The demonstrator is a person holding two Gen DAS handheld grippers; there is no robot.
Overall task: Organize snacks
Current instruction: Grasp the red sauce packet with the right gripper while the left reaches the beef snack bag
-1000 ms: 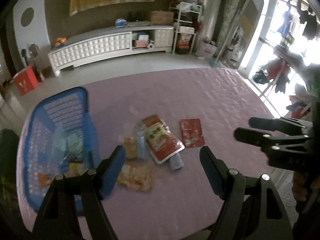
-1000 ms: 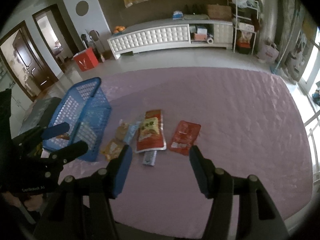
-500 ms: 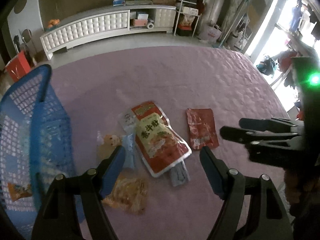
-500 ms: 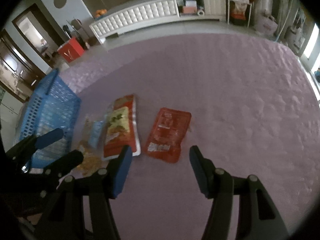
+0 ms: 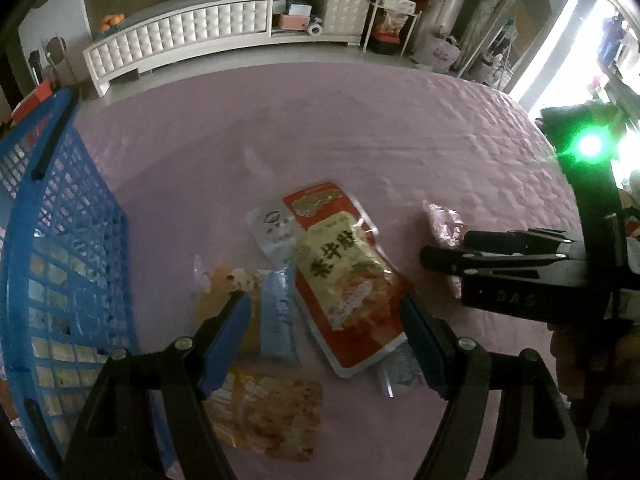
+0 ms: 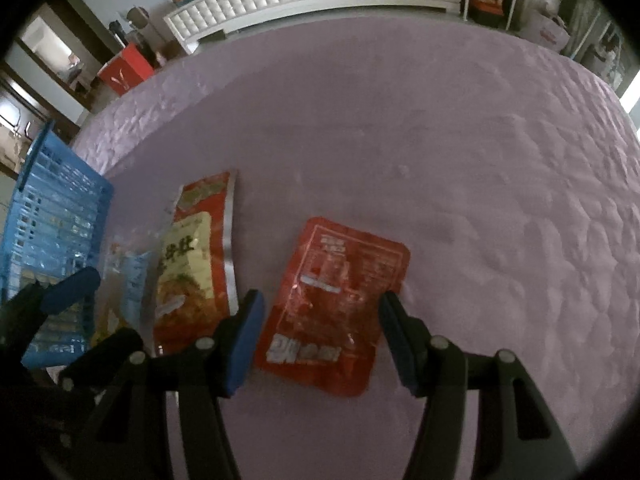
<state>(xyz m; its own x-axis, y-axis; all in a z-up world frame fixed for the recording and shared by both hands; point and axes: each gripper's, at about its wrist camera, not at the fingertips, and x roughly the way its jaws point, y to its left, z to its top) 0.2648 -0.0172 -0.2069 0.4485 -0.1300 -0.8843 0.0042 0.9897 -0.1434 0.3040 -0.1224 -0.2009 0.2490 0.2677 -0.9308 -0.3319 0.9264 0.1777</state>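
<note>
Currently both claws are hanging released over the purple counter (image 6: 440, 160). Right claw (image 6: 320, 332) is straddling the red packet (image 6: 340, 300), fingers either side, not gripping. Left claw (image 5: 324, 340) is sitting over the red-yellow packet (image 5: 344, 280) and light-blue sachet (image 5: 276, 320); blue basket (image 5: 60, 260) is lying just to its left.

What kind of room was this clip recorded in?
Most likely a home living room: a long white tufted low cabinet runs along the far wall, a metal storage rack stands beside it, and snack packets lie on a purple quilted cover beside a blue plastic basket.
</note>
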